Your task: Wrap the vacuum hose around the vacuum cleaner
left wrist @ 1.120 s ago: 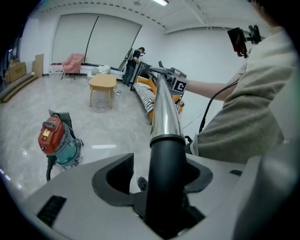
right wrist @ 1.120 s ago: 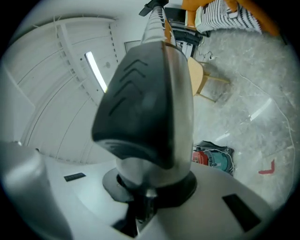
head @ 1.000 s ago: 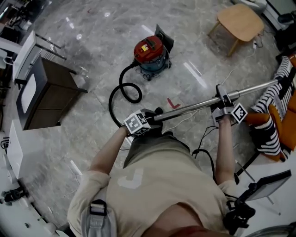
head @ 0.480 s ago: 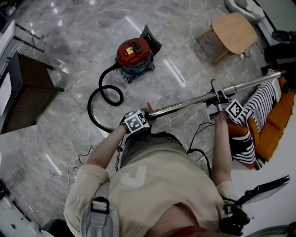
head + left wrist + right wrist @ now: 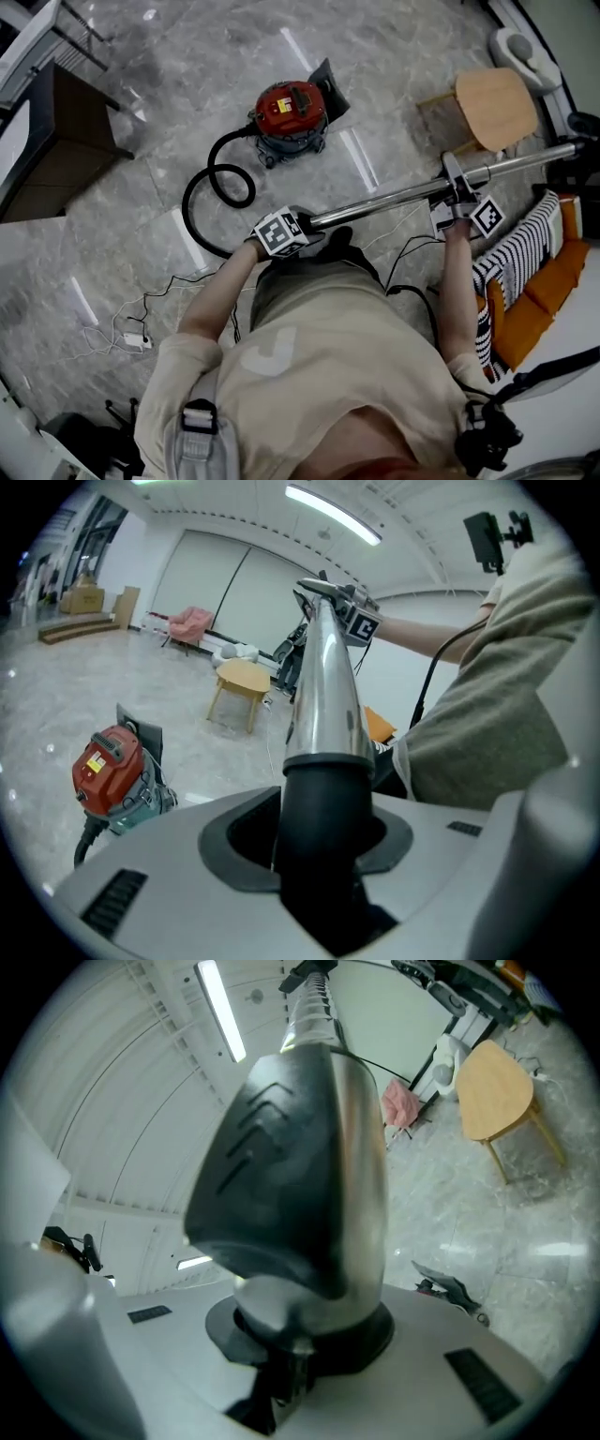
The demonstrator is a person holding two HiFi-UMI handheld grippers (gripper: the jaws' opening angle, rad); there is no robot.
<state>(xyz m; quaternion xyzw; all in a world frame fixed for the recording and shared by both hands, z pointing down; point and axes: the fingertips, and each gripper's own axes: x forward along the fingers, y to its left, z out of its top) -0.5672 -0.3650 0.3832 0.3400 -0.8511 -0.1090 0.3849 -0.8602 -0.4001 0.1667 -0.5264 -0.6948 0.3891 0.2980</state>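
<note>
The vacuum cleaner, red-topped, is seen standing on the grey marble floor, well apart from the person. The black vacuum hose is led from its side, curled in one small loop on the floor and swept in a wider arc back to the near end of the metal wand, so nothing is wrapped around the machine yet.

The wand is held off the floor, across the front of the person. Its black end cuff is lodged between the jaws of the left gripper; these jaws have just been opening, yet they still appear to be pressed on the cuff. Further along, the jaws of the right gripper are clamped on the wand at its dark collar.

A wooden stool is placed just beyond the wand near the right gripper. At the right, a striped cloth is draped beside orange cushions, close under the right forearm. A dark cabinet is set at the upper left, away from the hose. A thin white cable with an adapter is strewn on the floor left of the person, and a black cable is trailed by the person's right side.
</note>
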